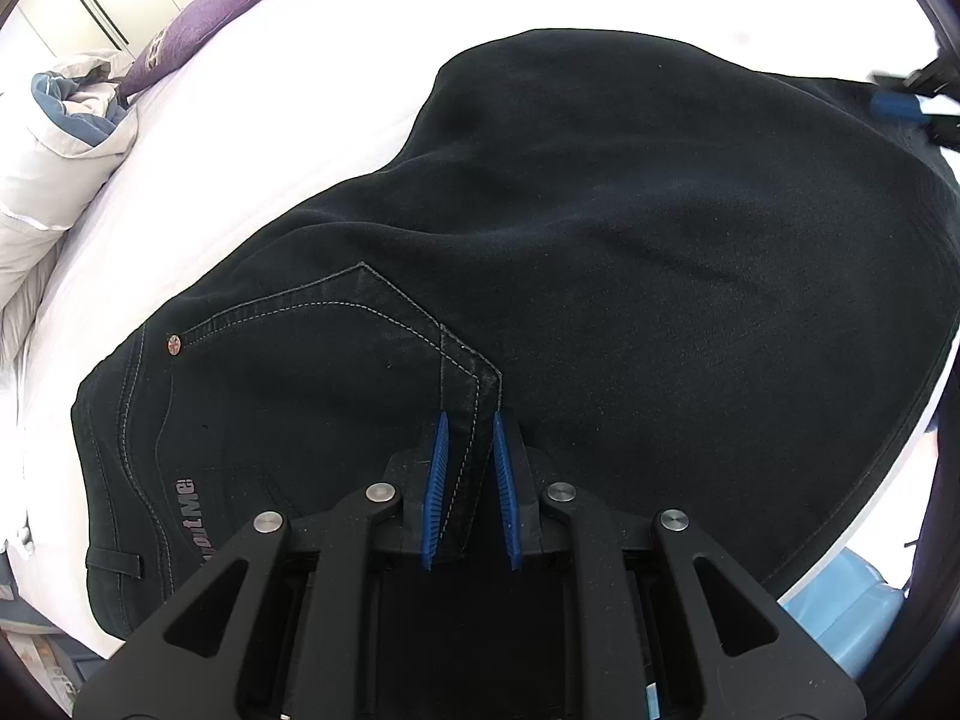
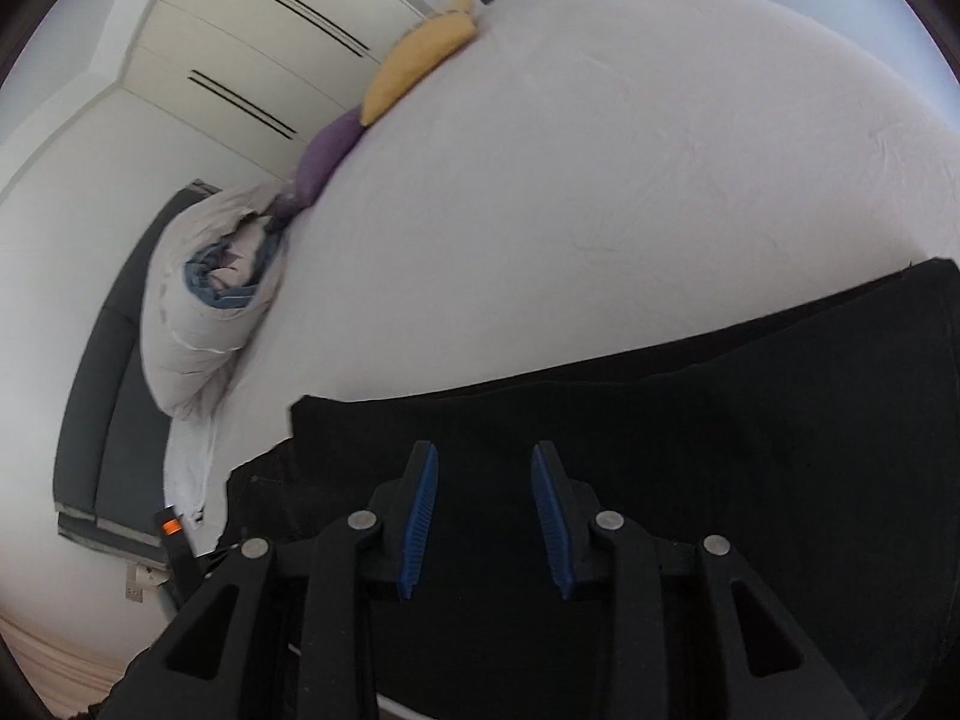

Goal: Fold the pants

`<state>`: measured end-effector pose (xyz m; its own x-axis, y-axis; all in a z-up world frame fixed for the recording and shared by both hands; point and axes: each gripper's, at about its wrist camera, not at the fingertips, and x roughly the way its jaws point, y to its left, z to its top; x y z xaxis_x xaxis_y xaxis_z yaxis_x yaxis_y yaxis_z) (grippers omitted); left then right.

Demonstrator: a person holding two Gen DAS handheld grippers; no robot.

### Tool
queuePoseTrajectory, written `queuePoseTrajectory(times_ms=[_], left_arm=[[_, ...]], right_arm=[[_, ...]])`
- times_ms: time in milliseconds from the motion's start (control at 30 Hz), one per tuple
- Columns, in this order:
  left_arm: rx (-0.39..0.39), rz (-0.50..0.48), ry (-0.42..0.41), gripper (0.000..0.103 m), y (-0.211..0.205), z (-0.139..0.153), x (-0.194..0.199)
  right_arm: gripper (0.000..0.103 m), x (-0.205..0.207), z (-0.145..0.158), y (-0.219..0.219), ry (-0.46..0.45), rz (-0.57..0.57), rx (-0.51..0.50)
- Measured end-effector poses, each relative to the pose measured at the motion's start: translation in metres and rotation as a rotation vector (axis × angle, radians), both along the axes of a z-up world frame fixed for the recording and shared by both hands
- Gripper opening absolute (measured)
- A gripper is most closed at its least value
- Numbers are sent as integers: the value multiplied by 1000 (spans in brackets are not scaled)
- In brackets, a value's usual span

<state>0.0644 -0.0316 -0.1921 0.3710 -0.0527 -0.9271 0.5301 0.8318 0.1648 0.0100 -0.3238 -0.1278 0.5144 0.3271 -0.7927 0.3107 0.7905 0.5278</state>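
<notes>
Black pants (image 1: 600,228) lie folded on a white bed sheet (image 1: 312,96), with a stitched back pocket and a rivet at the lower left. My left gripper (image 1: 469,420) is shut on a stitched seam strip of the pants near their near edge. In the right wrist view the pants (image 2: 720,450) fill the lower right, and my right gripper (image 2: 485,450) is open above the dark cloth, holding nothing. The right gripper also shows at the far right edge of the left wrist view (image 1: 906,102).
A rolled grey and blue duvet (image 2: 204,300) lies at the bed's left side. A purple pillow (image 2: 327,156) and a yellow pillow (image 2: 420,66) lie at the head. White wardrobe doors (image 2: 252,42) stand behind. A light blue object (image 1: 840,612) sits below the bed edge.
</notes>
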Motion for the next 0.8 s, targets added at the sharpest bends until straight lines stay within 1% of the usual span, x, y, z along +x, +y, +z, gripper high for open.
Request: queuePoseTrajectory(times_ms=[33, 67, 133, 167, 200, 267, 300, 367, 400, 433, 500, 533, 567, 600, 667, 700, 767, 800], left_arm=[[-5, 1, 3, 15, 0, 0, 0], [-11, 3, 5, 15, 2, 0, 1], [-21, 4, 6, 15, 4, -1, 2], [-23, 2, 4, 15, 6, -1, 1], [-23, 0, 1, 15, 6, -2, 1], [-21, -1, -5, 15, 7, -3, 0], [-23, 1, -6, 15, 8, -3, 0], [-30, 10, -6, 15, 10, -2, -1], [-36, 17, -5, 15, 12, -2, -2], [-42, 24, -5, 15, 12, -2, -2], [-49, 34, -8, 15, 13, -1, -3], [-52, 34, -11, 15, 13, 0, -3], [-56, 31, -14, 15, 12, 0, -4], [-57, 26, -17, 15, 11, 0, -5], [-45, 20, -26, 15, 10, -1, -5], [-48, 23, -27, 15, 11, -3, -5], [-66, 28, -21, 15, 15, -3, -3], [-78, 32, -13, 15, 18, -2, -2]], right_arm=[[27, 1, -14, -11, 32, -23, -11], [0, 0, -20, -23, 30, -52, -5], [0, -5, -22, -52, 6, -138, 16], [0, -8, -19, -64, -10, -176, 2], [0, -9, -15, -75, -22, -209, -32], [0, -7, -7, -92, -19, -283, -173], [0, -7, -5, -101, -15, -317, -197], [0, -13, 7, -111, -9, -376, -194], [6, -19, 19, -110, -31, -384, -203], [10, -26, 34, -103, -75, -368, -197], [18, -42, 56, -78, -159, -282, -115], [34, -49, 63, -61, -182, -214, -84], [46, -58, 66, -45, -197, -152, -75], [49, -66, 65, -28, -200, -103, -67], [51, -78, 52, -6, -171, -12, -22], [51, -83, 41, -2, -146, -2, -16], [51, -92, 13, -13, -40, -65, -46], [46, -97, 1, -24, -7, -103, -53]])
